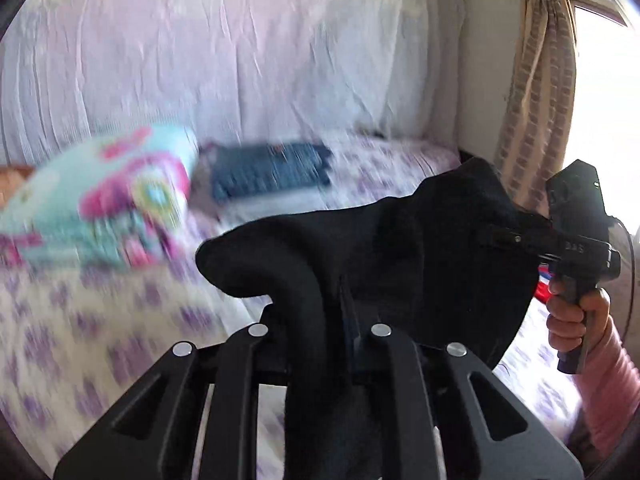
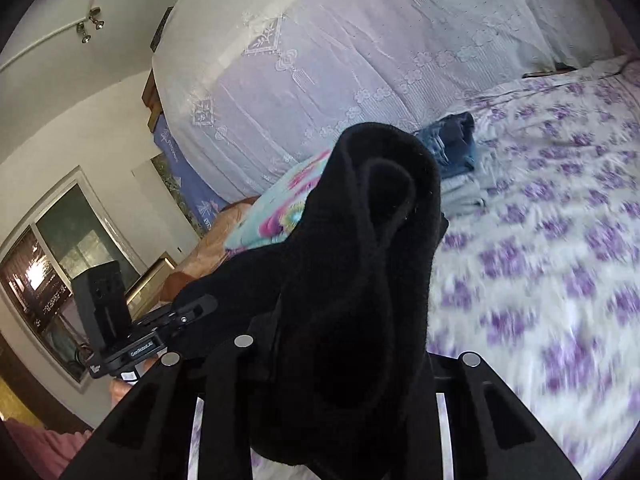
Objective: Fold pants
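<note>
The black pants [image 1: 384, 248] hang in the air above the bed, stretched between both grippers. My left gripper [image 1: 340, 304] is shut on one bunched edge of the cloth, which drapes over its fingers and hides the tips. My right gripper [image 1: 504, 238] is shut on the other edge at the right, held by a hand in a pink sleeve. In the right wrist view the pants [image 2: 360, 248] cover the right gripper [image 2: 352, 320], and the left gripper [image 2: 196, 312] grips the cloth at the lower left.
The bed [image 1: 100, 340] has a white sheet with purple flowers. A turquoise and pink pillow [image 1: 108, 204] and folded blue jeans [image 1: 268, 172] lie near the white-covered headboard [image 1: 240, 60]. A curtain and bright window [image 1: 600, 100] stand at the right.
</note>
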Motion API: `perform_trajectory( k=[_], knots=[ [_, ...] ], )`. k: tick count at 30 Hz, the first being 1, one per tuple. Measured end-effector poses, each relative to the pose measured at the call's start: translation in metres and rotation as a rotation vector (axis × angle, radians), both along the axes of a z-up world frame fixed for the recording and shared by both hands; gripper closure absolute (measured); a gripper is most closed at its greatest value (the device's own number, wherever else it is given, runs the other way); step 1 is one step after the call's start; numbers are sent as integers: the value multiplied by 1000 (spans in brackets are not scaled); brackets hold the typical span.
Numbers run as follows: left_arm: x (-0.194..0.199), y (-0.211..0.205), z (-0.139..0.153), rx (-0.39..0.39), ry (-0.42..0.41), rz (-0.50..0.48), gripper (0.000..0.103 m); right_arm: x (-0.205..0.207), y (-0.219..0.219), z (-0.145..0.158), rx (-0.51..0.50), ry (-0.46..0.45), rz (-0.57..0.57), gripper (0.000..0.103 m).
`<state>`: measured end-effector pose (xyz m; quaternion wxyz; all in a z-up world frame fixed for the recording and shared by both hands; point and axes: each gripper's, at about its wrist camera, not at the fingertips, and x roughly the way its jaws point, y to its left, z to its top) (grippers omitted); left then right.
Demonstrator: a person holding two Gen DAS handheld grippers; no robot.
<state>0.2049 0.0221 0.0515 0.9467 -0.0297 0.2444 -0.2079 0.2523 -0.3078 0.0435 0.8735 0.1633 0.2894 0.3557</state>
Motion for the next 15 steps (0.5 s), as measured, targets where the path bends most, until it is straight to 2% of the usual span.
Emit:
perform_trajectory(
  k=[1, 2, 3, 4, 5, 6, 7, 8, 9, 10, 11, 13, 14, 15],
  knots=[
    [15, 1, -6, 25, -21, 19, 85, 19, 3, -7, -3, 7, 3, 73],
    [30, 4, -15, 35, 5, 29, 79, 36, 5, -17, -9, 30, -9, 67],
    [47, 8, -30, 35, 67, 41, 71, 55, 5, -35, -28, 80, -43, 54],
    [68, 12, -51, 44, 153, 69, 45, 71, 5, -53, -62, 139, -98, 43],
    [85, 16, -75, 67, 242, 138, 26, 87, 1, -82, -125, 234, -200, 31],
    [100, 27, -105, 95, 348, 252, 26, 93, -3, -97, -150, 283, -249, 31],
    [106, 38, -126, 86, 436, 301, 26, 93, -11, -118, -156, 351, -305, 31],
    [103, 46, -130, 36, 446, 288, 26, 87, -17, -125, -110, 363, -308, 33],
    [94, 52, -118, 8, 418, 308, 24, 79, -19, -124, -96, 346, -316, 32],
    [88, 54, -107, 10, 421, 344, 13, 68, -16, -114, -139, 322, -349, 29],
    [81, 55, -96, 6, 412, 382, 7, 59, -10, -102, -195, 304, -377, 24],
    [57, 48, -71, -46, 343, 428, 5, 38, 3, -82, -229, 233, -382, 13],
    [48, 41, -66, -43, 339, 432, 5, 21, 15, -70, -233, 176, -374, 6],
    [39, 28, -59, -28, 344, 422, 4, 9, 25, -64, -241, 136, -366, 4]
  ],
)
